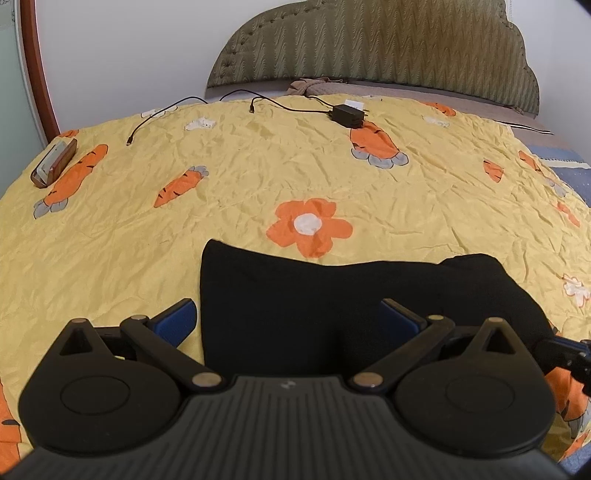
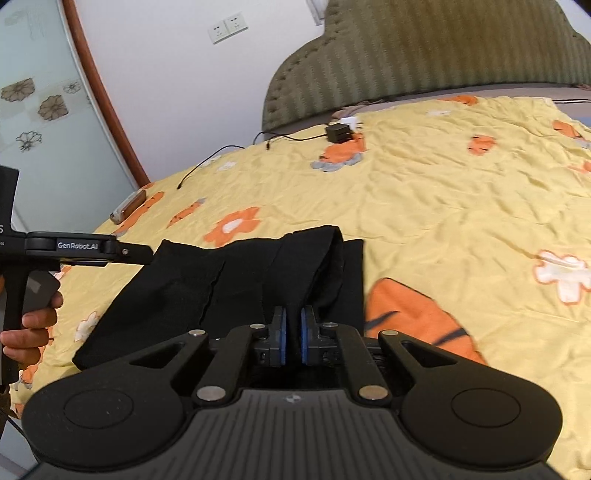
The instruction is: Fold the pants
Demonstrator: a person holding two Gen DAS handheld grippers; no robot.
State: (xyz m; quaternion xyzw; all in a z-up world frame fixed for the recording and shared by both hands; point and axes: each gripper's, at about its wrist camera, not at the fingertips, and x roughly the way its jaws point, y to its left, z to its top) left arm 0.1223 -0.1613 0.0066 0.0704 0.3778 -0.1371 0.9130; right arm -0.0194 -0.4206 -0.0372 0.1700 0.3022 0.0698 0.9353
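Observation:
Black pants (image 1: 332,306) lie partly folded on the yellow bedspread (image 1: 258,177), close in front of both grippers. My left gripper (image 1: 286,310) is open. Its left blue pad rests over the bedspread beside the pants' left edge, and its right blue pad is over the black cloth. In the right wrist view the pants (image 2: 207,288) show as a flat dark stack with a raised fold on the right. My right gripper (image 2: 293,319) is shut on that fold of the pants, which runs up from between the blue pads. The left gripper (image 2: 142,254) reaches in from the left, held by a hand (image 2: 33,325).
A black charger (image 1: 347,114) with trailing cables lies near the padded olive headboard (image 1: 369,40). A brown case (image 1: 55,162) sits at the bed's far left edge. A wooden door frame (image 2: 107,107) and wall sockets (image 2: 227,27) stand beyond the bed.

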